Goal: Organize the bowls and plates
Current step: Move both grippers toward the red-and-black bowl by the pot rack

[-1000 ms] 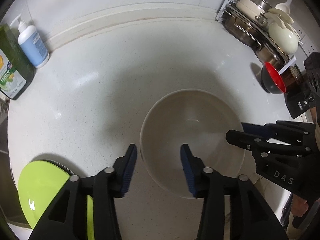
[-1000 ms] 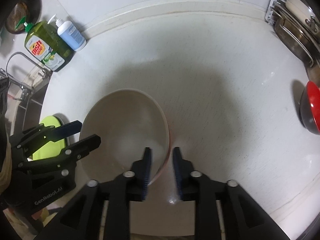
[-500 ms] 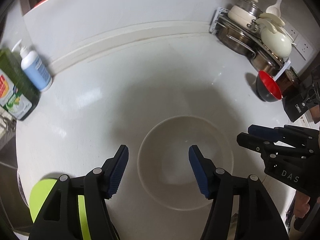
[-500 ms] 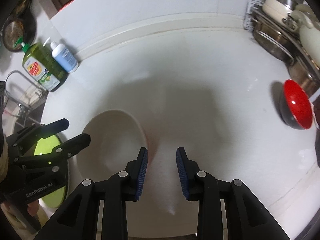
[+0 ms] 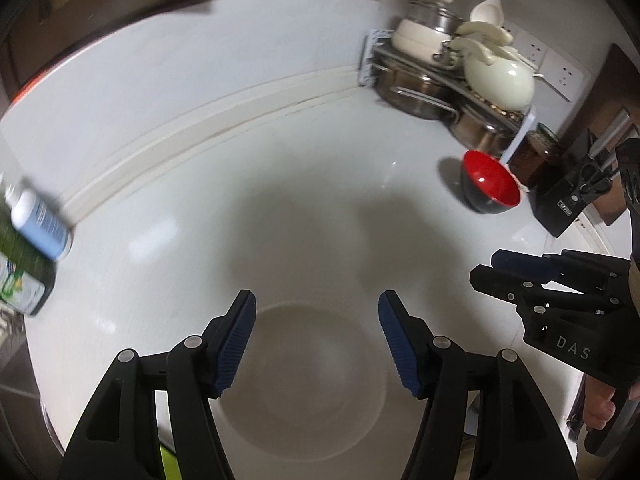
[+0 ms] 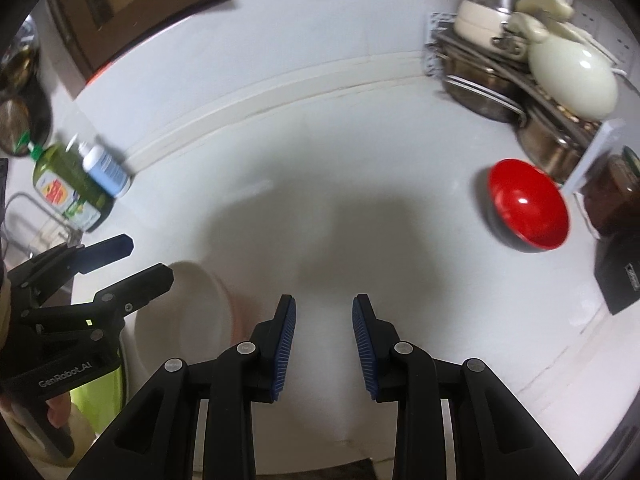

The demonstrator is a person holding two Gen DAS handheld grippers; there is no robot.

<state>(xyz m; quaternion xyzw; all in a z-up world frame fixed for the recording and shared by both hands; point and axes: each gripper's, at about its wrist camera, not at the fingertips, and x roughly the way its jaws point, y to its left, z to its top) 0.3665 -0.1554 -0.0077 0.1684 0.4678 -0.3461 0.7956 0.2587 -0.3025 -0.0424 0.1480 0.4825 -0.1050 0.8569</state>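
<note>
Right under your left gripper (image 5: 316,340) sits the beige bowl (image 5: 312,392), upright on the white tabletop (image 5: 280,200). The blue-padded fingers (image 5: 236,340) are spread wide above it, touching nothing, and each pad hangs roughly over the bowl's rim on its own side. Down at the lower left edge you can just see a sliver of the lime green plate (image 5: 166,460) tucked beside the bowl; whether they touch I can't tell.

Your right gripper (image 6: 324,344) is also apart and empty, hovering over bare tabletop just to the right of that same bowl (image 6: 188,320). Its gap is narrower than the left one's.

Loads of open room ahead of both grippers. The whole middle of the tabletop is bare all the way to the back ledge (image 5: 224,120) where it meets the wall.

Edges to mind:
- Far right, the red bowl with a black outside (image 6: 528,208) is well apart from the beige one, sitting just in front of the rack of steel pots (image 6: 488,84).
- A dark box (image 6: 620,276) stands near the right tabletop edge.
- Far left, a green soap bottle (image 6: 64,192) and a blue-and-white pump bottle (image 6: 106,168) stand together near the back ledge.

Motion blur smears the left-side bottles in the left wrist view.
</note>
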